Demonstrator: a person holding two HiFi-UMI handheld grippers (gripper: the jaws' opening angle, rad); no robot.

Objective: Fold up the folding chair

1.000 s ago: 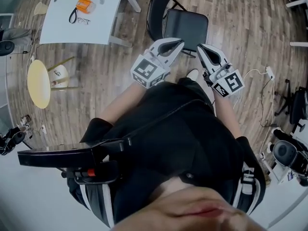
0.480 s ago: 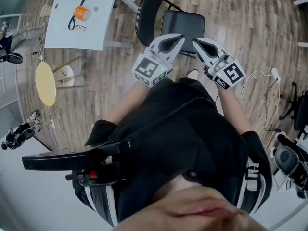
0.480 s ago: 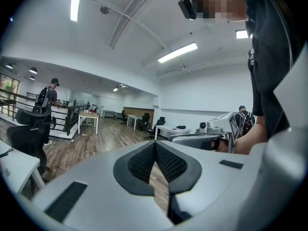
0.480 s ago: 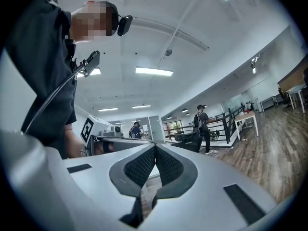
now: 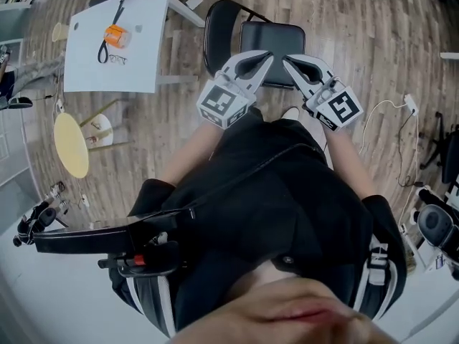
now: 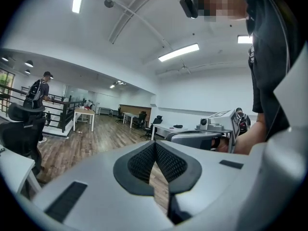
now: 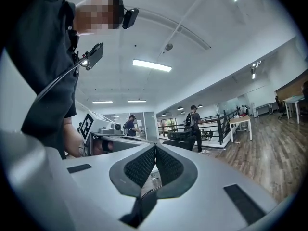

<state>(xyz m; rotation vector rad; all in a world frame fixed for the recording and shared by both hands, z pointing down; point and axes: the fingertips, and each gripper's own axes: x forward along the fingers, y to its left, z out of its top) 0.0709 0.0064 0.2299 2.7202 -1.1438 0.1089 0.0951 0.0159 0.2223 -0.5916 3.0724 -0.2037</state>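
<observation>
Standing unfolded just ahead, the black padded folding chair (image 5: 272, 40) has its rounded backrest (image 5: 217, 27) on the side of the white left gripper (image 5: 264, 57), whose jaws, like those of the white right gripper (image 5: 292, 61), are pressed together, empty.

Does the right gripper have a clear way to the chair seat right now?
Probably yes: nothing stands between the right gripper and the chair seat, which lies bare just ahead. Its jaws are shut, so they must open first.
</observation>
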